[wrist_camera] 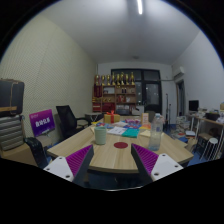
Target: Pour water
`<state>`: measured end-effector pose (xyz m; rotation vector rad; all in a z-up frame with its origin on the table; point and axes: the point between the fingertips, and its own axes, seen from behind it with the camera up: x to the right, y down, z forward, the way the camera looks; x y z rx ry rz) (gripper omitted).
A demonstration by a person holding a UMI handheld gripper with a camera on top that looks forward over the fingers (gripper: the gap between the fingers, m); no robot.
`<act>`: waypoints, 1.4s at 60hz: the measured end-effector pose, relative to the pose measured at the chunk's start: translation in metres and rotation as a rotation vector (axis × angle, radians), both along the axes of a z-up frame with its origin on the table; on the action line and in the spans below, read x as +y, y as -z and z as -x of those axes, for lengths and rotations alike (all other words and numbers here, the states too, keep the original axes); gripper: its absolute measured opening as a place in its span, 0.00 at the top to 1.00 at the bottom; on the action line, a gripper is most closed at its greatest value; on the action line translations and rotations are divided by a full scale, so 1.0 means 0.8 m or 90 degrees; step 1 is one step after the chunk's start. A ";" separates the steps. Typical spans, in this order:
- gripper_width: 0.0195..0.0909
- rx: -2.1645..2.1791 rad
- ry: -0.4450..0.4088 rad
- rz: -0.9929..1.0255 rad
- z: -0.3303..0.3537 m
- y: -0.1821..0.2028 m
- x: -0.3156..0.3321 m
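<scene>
The hand-held gripper [112, 168] hangs wide and empty above the near edge of a wooden worktop [110, 158] in an office, with nothing between its two fingers [78, 160]. Beyond them, at about one o'clock, stands a clear plastic bottle [156, 131], upright, its long axis vertical and its cap pointing at the ceiling; a pale green cup [100, 134] stands at about eleven o'clock, well apart from the bottle, mouth up. A dark red coaster [121, 145] lies at twelve o'clock between the two, just ahead of the fingers. Papers and small items [128, 129] crowd the far part of the worktop, and shelves [117, 92] line the back wall. The task looks not yet begun: the bottle is untouched. The risks from here are likely a grasp placed too high on the tall, narrow bottle, which could tip it toward the papers, and a squeeze on soft plastic that could push water out early. Whether the cap is on tight cannot be told.
</scene>
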<state>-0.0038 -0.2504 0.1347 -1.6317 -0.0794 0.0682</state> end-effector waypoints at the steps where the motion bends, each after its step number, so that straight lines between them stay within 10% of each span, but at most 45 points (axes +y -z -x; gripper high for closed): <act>1: 0.10 -0.004 -0.002 -0.004 -0.025 0.017 -0.007; 23: 0.11 -0.033 0.019 -0.027 -0.064 -0.015 0.031; 74: 0.12 -0.056 0.170 -0.011 -0.302 0.022 0.396; 76: 0.32 -0.044 0.178 -0.004 -0.298 0.031 0.410; 84: 0.39 -0.003 0.190 -0.029 -0.312 0.025 0.422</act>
